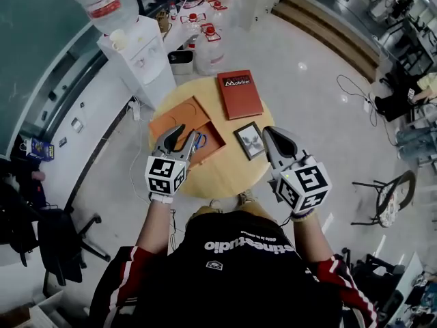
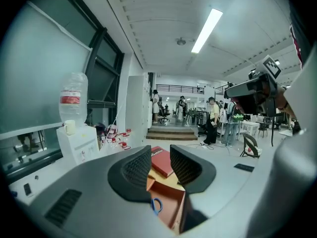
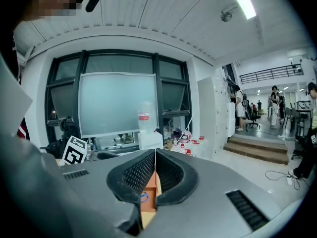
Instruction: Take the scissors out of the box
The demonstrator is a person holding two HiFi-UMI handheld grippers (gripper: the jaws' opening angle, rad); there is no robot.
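Observation:
An open orange box [image 1: 205,142] lies on the left of a round wooden table [image 1: 225,173], its lid [image 1: 179,117] beside it. Scissors with blue handles [image 1: 199,141] rest inside the box. My left gripper [image 1: 186,137] hovers just over the box's near end, open, with nothing between its pads. In the left gripper view the gripper [image 2: 159,158] frames the box [image 2: 171,202] and a blue scissors handle [image 2: 156,205]. My right gripper [image 1: 273,139] is shut and empty, at the table's right edge. In the right gripper view the shut gripper [image 3: 155,157] has the box [image 3: 150,195] beyond it.
A red book [image 1: 240,93] lies at the table's far side and a framed picture [image 1: 249,140] sits right of the box. A water dispenser [image 1: 140,57] and large water bottles [image 1: 208,46] stand behind the table. Chairs stand at the left [image 1: 61,241] and right [image 1: 389,197].

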